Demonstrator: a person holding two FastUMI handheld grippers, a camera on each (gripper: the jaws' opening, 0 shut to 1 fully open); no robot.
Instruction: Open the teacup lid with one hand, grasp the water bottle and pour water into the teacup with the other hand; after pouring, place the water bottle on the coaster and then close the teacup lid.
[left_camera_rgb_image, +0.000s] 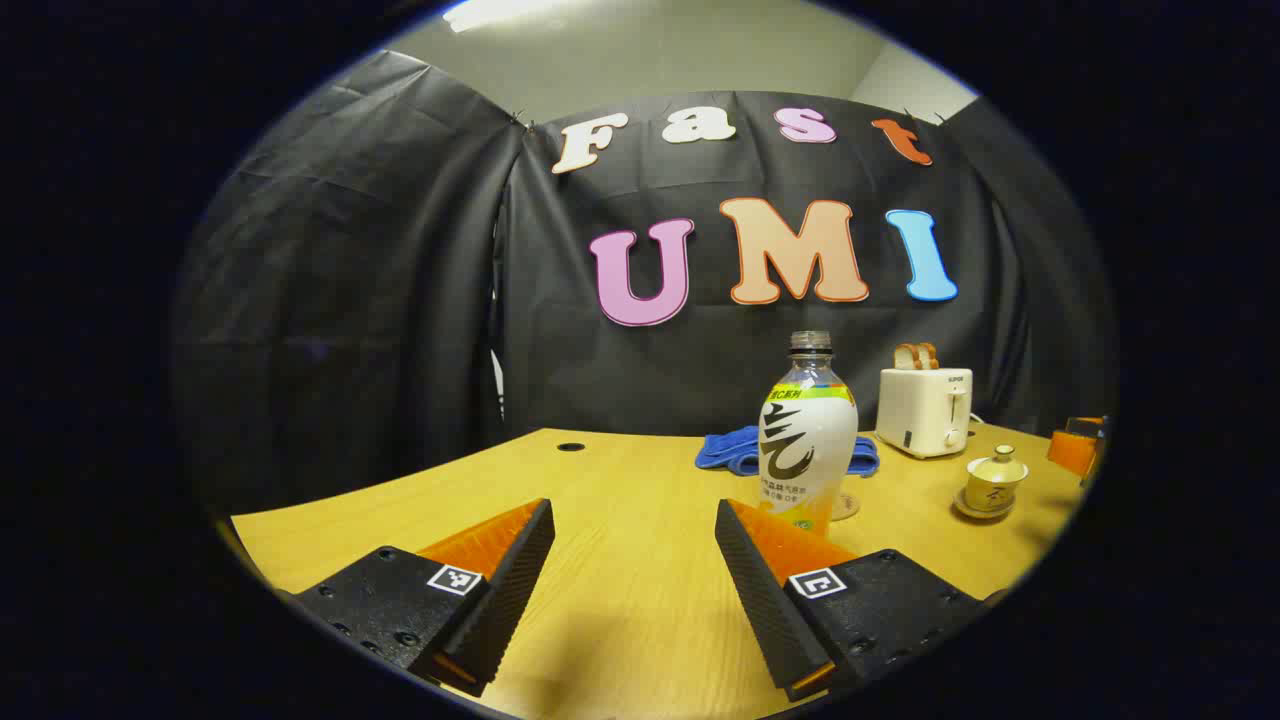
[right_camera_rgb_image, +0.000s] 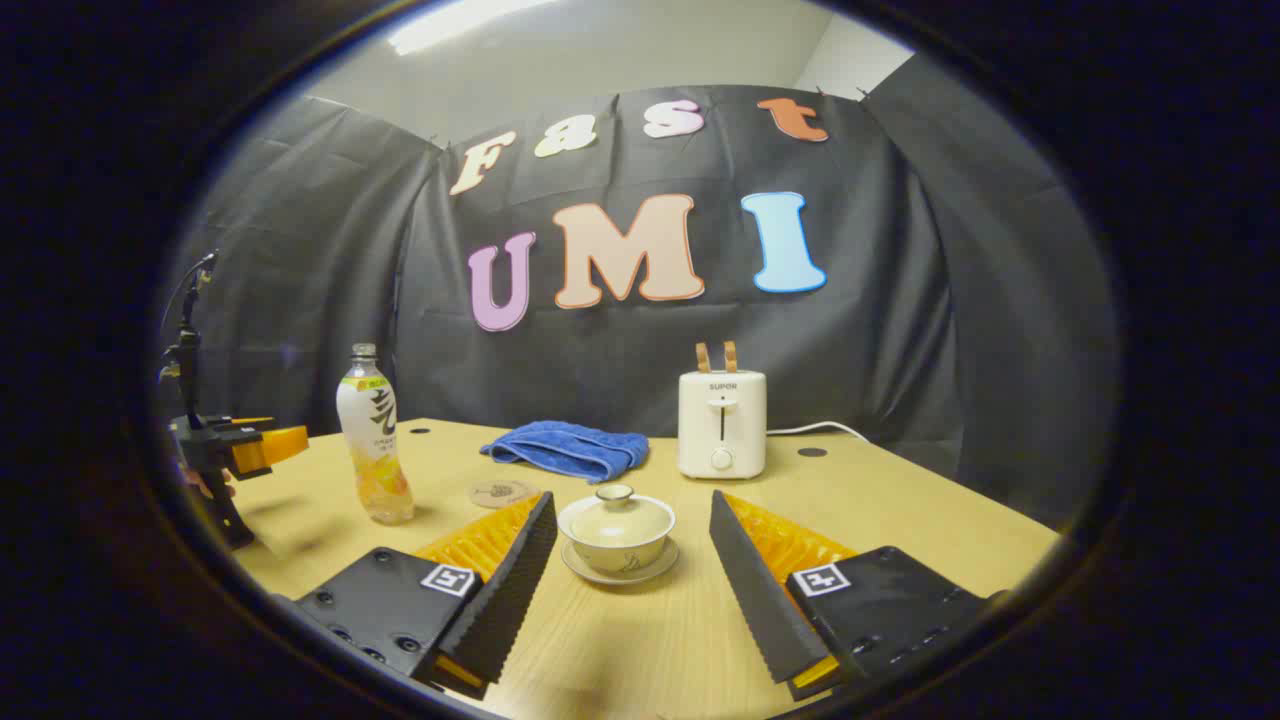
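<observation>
Both tongs, left (left_camera_rgb_image: 635, 560) and right (right_camera_rgb_image: 632, 560), are wide open and empty; the lidded teacup (right_camera_rgb_image: 616, 532) sits between the right ones.

Staged recording booth: black cloth wall (right_camera_rgb_image: 900, 300), wooden table (right_camera_rgb_image: 900, 500), toaster (right_camera_rgb_image: 722, 424), towel (right_camera_rgb_image: 567, 448).

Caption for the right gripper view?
Open right claw faces lidded teacup; water bottle, coaster to its left.

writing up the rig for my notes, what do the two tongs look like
Both the left tongs and the right tongs have two long wedge-shaped fingers with ribbed inner faces. Each finger sits on a black bolted block bearing a small square black-and-white marker.
</observation>
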